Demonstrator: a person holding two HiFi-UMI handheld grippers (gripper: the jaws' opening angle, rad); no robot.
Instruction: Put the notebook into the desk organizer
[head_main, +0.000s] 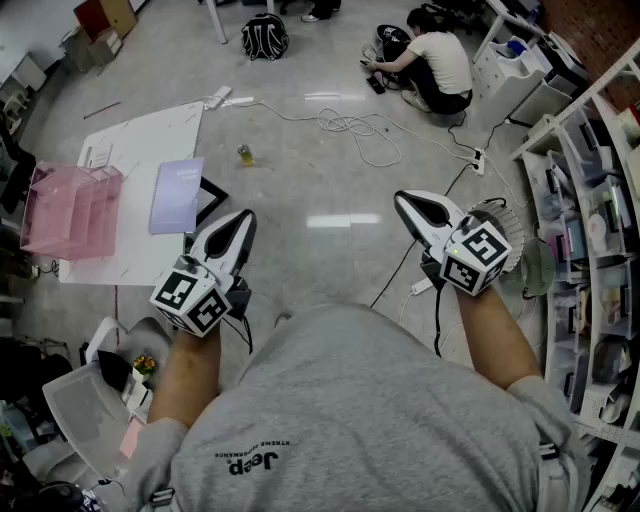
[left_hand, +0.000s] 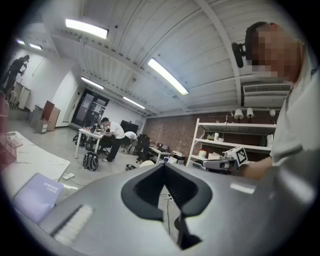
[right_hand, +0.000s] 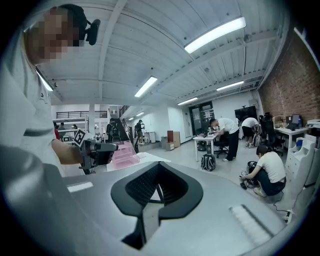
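A lavender notebook (head_main: 178, 194) lies flat on the white table (head_main: 135, 150) at the left, near the table's right edge. To its left stands the pink see-through desk organizer (head_main: 68, 210). Both grippers hang in front of the person's body, away from the table. My left gripper (head_main: 242, 224) is shut and holds nothing, its tip a little right of the notebook. My right gripper (head_main: 406, 204) is shut and bare over the floor. The left gripper view has the notebook (left_hand: 38, 195) low at its left. In the right gripper view the organizer (right_hand: 122, 155) sits behind my left gripper (right_hand: 100, 150).
A person crouches on the floor (head_main: 432, 62) at the back, near a black backpack (head_main: 265, 36). Cables (head_main: 352, 126) trail across the floor, and a small bottle (head_main: 245, 154) stands by the table. Shelving with bins (head_main: 590, 210) lines the right. A white bin (head_main: 70, 405) sits at lower left.
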